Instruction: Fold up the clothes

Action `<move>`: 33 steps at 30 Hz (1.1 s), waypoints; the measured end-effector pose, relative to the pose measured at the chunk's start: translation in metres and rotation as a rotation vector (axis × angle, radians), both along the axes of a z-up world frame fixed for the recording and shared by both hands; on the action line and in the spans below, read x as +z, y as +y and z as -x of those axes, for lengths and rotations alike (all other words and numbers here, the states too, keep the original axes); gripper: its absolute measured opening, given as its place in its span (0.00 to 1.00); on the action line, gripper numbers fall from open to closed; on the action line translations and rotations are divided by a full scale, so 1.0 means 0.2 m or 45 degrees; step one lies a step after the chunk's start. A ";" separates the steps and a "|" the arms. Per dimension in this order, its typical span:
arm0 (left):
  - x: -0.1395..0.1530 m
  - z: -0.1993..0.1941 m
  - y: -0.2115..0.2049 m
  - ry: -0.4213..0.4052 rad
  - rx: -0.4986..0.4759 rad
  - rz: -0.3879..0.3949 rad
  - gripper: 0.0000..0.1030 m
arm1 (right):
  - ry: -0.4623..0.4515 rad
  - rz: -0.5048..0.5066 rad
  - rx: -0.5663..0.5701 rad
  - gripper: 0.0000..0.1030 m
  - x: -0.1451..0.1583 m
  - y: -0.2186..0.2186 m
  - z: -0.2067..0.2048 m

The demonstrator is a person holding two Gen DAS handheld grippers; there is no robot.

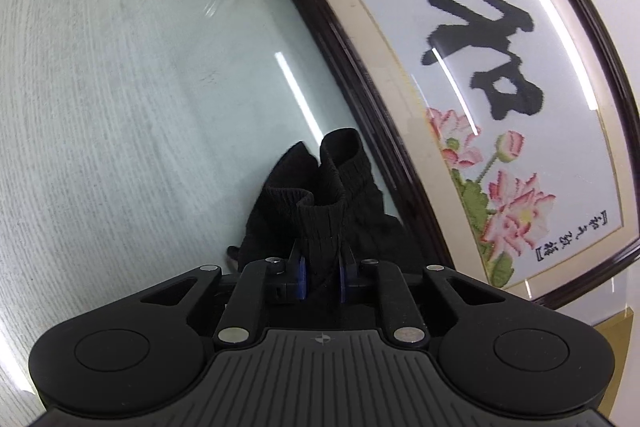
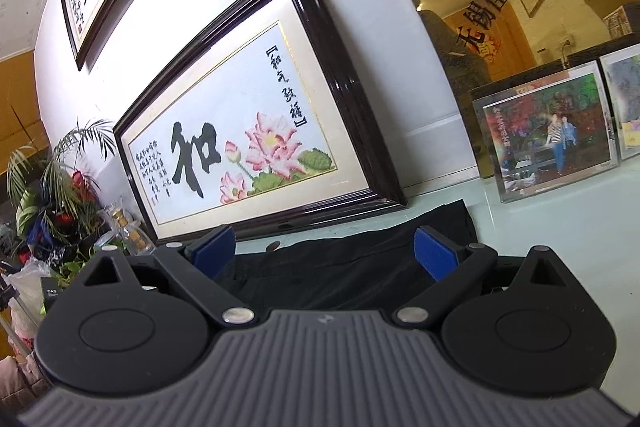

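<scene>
Fabric of the black garment (image 1: 320, 219) bunches at twelve o'clock, pinched in my left gripper (image 1: 320, 277). My right gripper (image 2: 324, 253) hangs spread above it.

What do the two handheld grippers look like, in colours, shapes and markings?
Both look the same. The left gripper and the right gripper have matte black bodies with two round lobes, black linkage arms with silver pivot pins, and a grey ribbed centre plate with a small emblem. The jaws carry blue pads. No cables, sleeves or hands are visible.

black garment (image 2: 340, 267) partly hidden behind right gripper (image 2: 320, 251), photo frame (image 2: 626, 103) cut off
</scene>
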State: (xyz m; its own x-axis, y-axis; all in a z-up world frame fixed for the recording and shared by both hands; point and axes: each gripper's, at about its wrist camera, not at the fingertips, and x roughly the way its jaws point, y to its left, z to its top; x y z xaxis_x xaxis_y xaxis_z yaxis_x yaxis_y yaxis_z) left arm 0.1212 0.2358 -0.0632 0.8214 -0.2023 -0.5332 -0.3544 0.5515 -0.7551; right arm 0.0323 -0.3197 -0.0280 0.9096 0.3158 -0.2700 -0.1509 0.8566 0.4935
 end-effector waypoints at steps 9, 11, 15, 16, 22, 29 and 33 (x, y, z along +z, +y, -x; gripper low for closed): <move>0.21 -0.04 -0.20 -0.094 -0.091 -0.142 0.13 | -0.001 -0.040 -0.048 0.94 0.00 -0.08 0.02; 0.24 -0.07 -0.25 -0.112 -0.120 -0.170 0.13 | -0.003 -0.047 -0.061 0.94 0.00 -0.10 0.05; 0.27 -0.10 -0.35 -0.139 -0.169 -0.199 0.13 | -0.002 -0.063 -0.086 0.94 0.00 -0.14 0.08; 0.27 -0.10 -0.36 -0.143 -0.177 -0.201 0.13 | -0.001 -0.066 -0.091 0.94 -0.01 -0.15 0.08; 0.28 -0.14 -0.42 -0.142 -0.207 -0.208 0.13 | 0.006 -0.091 -0.098 0.94 -0.01 -0.19 0.09; 0.30 -0.14 -0.49 -0.165 -0.234 -0.249 0.13 | 0.042 -0.107 0.005 0.94 0.03 -0.17 0.03; 0.29 -0.12 -0.50 -0.163 -0.226 -0.263 0.13 | 0.023 -0.132 0.168 0.94 0.19 -0.06 -0.15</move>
State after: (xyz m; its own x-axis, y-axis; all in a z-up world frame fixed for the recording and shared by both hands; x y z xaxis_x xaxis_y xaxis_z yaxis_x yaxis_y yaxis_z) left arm 0.1453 0.1361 -0.0061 0.8463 -0.2466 -0.4722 -0.1478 0.7429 -0.6529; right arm 0.0617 -0.3317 0.0108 0.8536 0.4593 -0.2458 -0.2490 0.7742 0.5820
